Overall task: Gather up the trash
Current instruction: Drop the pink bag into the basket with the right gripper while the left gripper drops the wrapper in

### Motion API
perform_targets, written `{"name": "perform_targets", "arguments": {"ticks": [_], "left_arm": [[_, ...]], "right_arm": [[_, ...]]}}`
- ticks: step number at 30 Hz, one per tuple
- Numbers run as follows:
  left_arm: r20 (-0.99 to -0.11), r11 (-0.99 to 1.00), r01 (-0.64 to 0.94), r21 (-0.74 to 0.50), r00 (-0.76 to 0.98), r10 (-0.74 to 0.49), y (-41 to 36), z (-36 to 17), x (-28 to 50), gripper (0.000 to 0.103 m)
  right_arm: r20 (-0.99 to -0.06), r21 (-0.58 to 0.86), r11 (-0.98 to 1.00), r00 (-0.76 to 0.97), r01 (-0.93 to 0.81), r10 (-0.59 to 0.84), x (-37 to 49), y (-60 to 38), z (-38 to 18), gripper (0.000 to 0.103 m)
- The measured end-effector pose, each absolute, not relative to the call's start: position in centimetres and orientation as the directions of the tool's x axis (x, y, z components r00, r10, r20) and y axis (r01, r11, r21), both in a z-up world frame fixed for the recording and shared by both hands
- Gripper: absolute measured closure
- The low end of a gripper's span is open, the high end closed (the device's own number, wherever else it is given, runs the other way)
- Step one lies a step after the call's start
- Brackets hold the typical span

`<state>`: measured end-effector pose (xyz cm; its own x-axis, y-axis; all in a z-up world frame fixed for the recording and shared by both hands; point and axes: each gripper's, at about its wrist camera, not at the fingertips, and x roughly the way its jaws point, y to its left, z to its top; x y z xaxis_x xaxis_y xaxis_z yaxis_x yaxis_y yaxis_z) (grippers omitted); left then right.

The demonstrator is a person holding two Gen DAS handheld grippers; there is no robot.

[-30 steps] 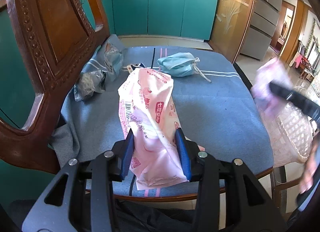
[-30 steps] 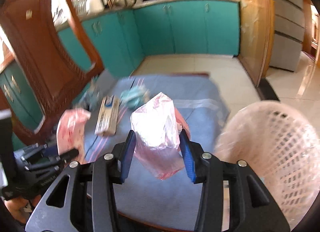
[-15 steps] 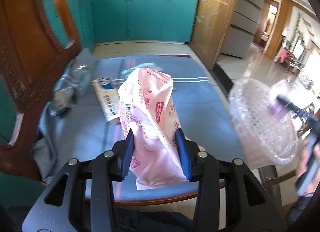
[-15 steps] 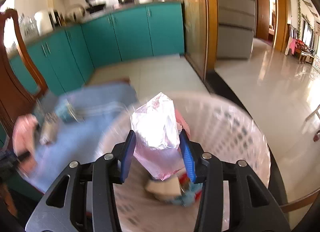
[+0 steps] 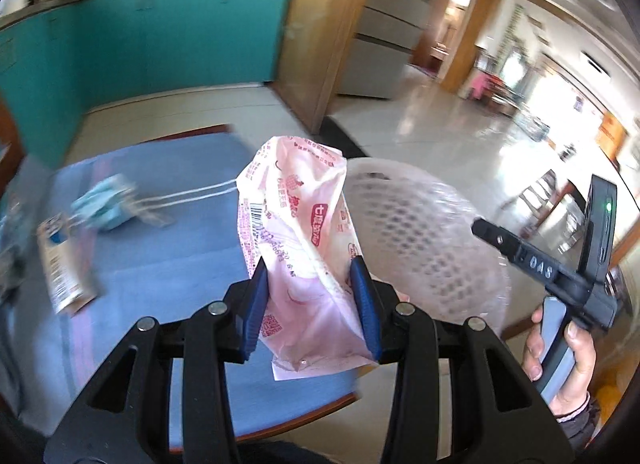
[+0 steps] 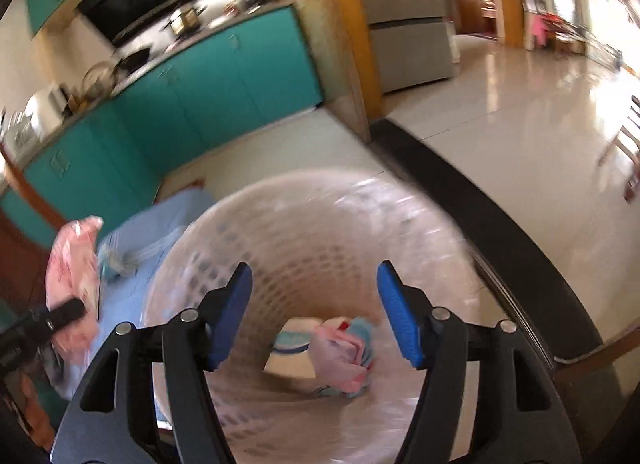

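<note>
a kitchen with teal cabinets (image 5: 160,32) lies behind a bench (image 5: 180,248) under a blue cloth. low in the left wrist view, the left gripper (image 5: 310,300) has its blue fingers (image 5: 258,304) clamped on a pink printed wrapper (image 5: 304,240), just left of the white mesh basket (image 5: 424,240). in the right wrist view the right gripper (image 6: 314,312) has just been opening, nothing between its fingers (image 6: 396,316); a crumpled pink bag (image 6: 340,360) lies inside the basket below. a blue face mask (image 5: 106,208) lies blurred at mid left.

Teal cabinets (image 5: 152,36), glossy sunlit floor (image 6: 520,112)
</note>
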<state>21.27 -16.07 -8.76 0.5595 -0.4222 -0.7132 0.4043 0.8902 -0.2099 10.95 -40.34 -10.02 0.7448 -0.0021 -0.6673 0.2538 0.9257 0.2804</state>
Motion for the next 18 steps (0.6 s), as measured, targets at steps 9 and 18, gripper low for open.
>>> {"name": "perform_targets", "arguments": {"ticks": [9,18], "left_arm": [[-0.719,0.854,0.499,-0.147,0.539,-0.438,-19.5,-10.4,19.5,0.018],[-0.753,0.987,0.124,0.098,0.657,-0.008,-5.0,-12.8,14.6,0.018]], "right_arm": [[-0.627,0.28,0.899,0.773,0.335,-0.093,9.2,-42.8,-8.3,0.038],[-0.585,0.314,0.933,0.737,-0.177,0.337,15.8,-25.6,-7.3,0.038]]}}
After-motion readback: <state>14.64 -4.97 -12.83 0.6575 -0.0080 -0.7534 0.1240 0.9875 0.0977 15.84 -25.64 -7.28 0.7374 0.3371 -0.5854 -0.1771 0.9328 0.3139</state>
